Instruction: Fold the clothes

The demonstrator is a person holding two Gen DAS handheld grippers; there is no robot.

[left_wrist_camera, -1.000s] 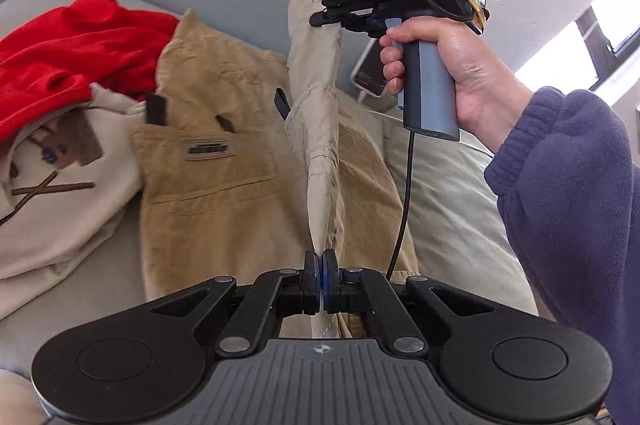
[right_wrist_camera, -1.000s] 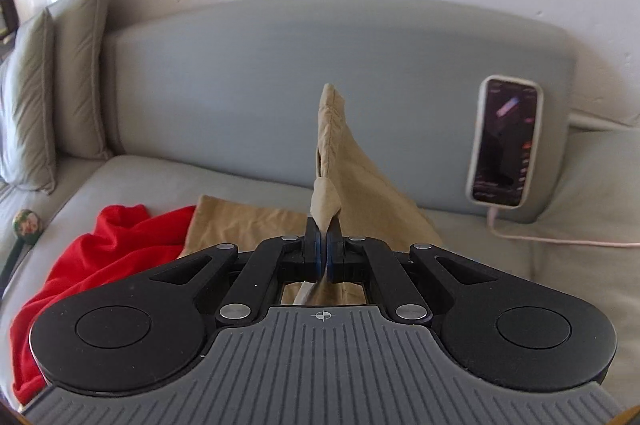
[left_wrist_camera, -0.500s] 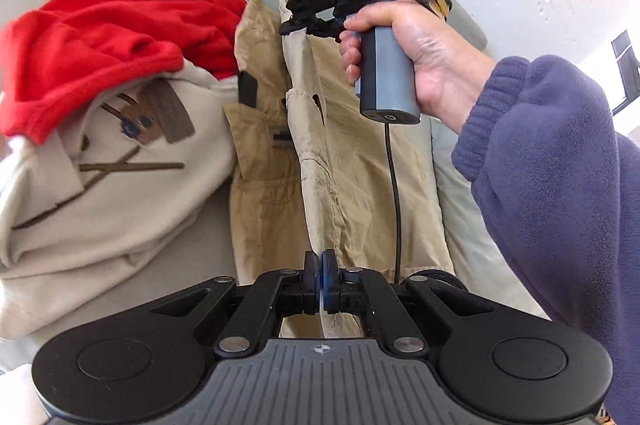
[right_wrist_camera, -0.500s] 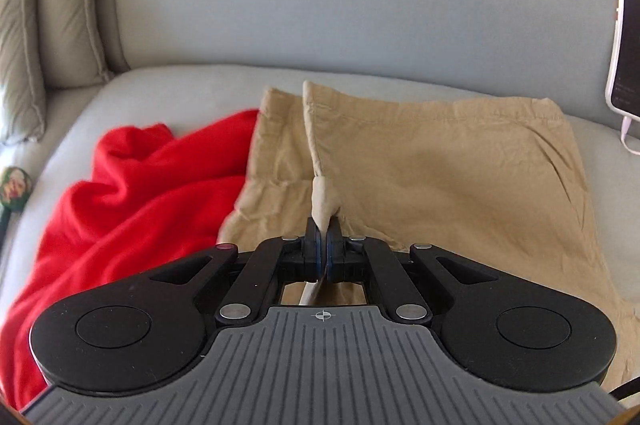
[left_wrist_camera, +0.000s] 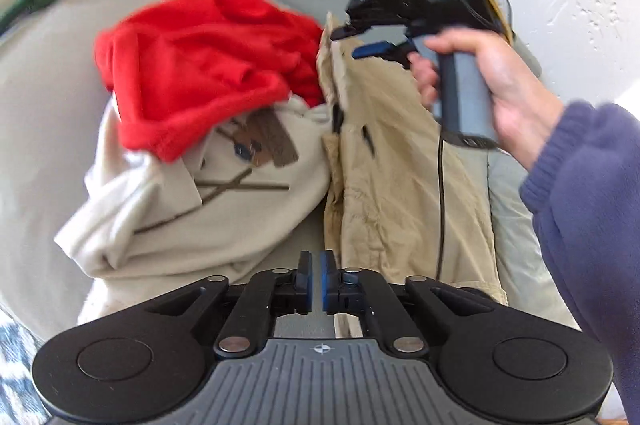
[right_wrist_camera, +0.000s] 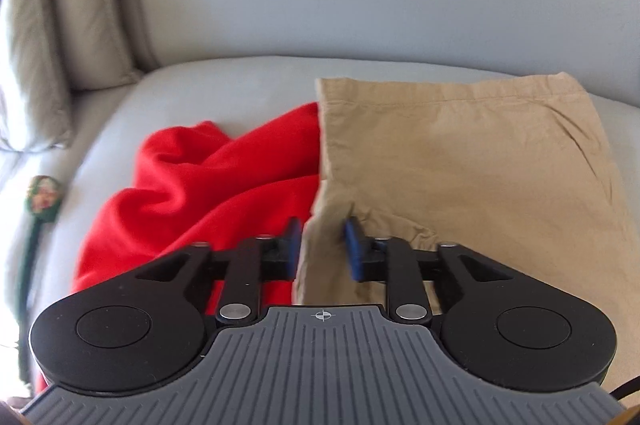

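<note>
Khaki cargo shorts (right_wrist_camera: 480, 161) now lie doubled flat on the grey sofa seat (right_wrist_camera: 208, 85), straight ahead of your right gripper (right_wrist_camera: 322, 245). Half a second ago that gripper was pinching a raised ridge of the cloth; its jaws have just been opening, and they now stand apart with the folded edge loose between them, the blue pads (right_wrist_camera: 354, 249) no longer pressing on it. Your left gripper (left_wrist_camera: 314, 283) has done the same in a smaller way: its jaws have just been opening to a narrow slit, and the near hem, which it was clamping, sits just to the right of its tips rather than between them.

So you have let go at both ends, and the fold looks laid down. Judging by how the cloth rests, this pass is finished, though the edge nearest your right gripper is rumpled and may want smoothing.

Left of your right gripper the red fleece garment (right_wrist_camera: 208, 185) lies crumpled, touching the shorts. Ahead-left of your left gripper, a cream printed top (left_wrist_camera: 192, 209) sits partly under it. Both look unfolded and likely come next.
</note>
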